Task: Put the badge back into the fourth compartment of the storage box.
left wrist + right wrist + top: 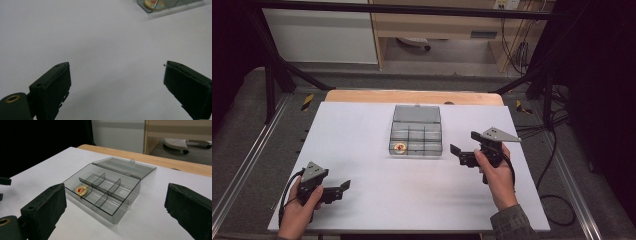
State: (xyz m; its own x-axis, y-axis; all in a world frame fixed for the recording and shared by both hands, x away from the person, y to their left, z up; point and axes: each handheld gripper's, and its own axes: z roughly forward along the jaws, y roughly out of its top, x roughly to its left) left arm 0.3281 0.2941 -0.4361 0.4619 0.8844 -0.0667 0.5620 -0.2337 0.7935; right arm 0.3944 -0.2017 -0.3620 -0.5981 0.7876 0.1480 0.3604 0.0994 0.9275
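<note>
A clear grey compartment box (416, 138) sits at the table's middle, its lid (417, 114) folded back flat behind it. A round gold and red piece (400, 147) lies in its front left compartment; the other compartments look bare. My right gripper (465, 143) hovers open just right of the box and faces it, with the box (110, 195) and the round piece (81, 190) in front of the right gripper (116, 188). My left gripper (341, 190) is open near the front left, over bare white table, with a box corner (172, 6) far off from the left gripper (117, 67).
The white table top (362, 150) has a wooden strip (412, 96) along its back edge. Black frame bars (277, 65) rise at both back corners, and cables (552, 150) trail off the right side. A cabinet (437, 25) stands beyond the table.
</note>
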